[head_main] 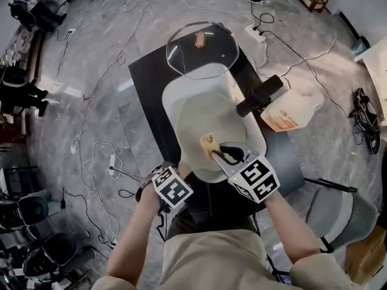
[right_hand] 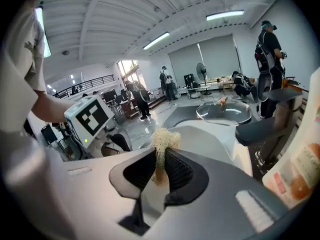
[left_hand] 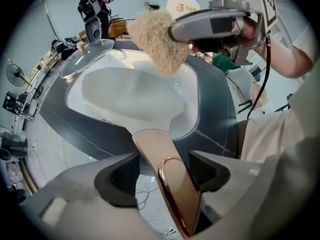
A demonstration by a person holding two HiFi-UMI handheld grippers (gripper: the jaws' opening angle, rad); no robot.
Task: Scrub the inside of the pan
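A white pan (head_main: 208, 116) lies on the dark table, with its tan, copper-rimmed handle (left_hand: 172, 184) pointing toward me. My left gripper (left_hand: 162, 170) is shut on that handle at the pan's near end (head_main: 176, 175). The right gripper (right_hand: 161, 166) is shut on a beige fibrous scrubber (right_hand: 164, 140). The scrubber (head_main: 208, 142) hangs over the near part of the pan's inside, and I cannot tell whether it touches. In the left gripper view the scrubber (left_hand: 157, 39) and right gripper (left_hand: 210, 24) sit above the pan's far rim.
A glass lid (head_main: 202, 48) with a wooden knob rests at the pan's far end. A black handle-like object (head_main: 260, 95) and a translucent jug (head_main: 293, 110) with an orange label lie to the right. Cables cover the floor, and people stand in the background.
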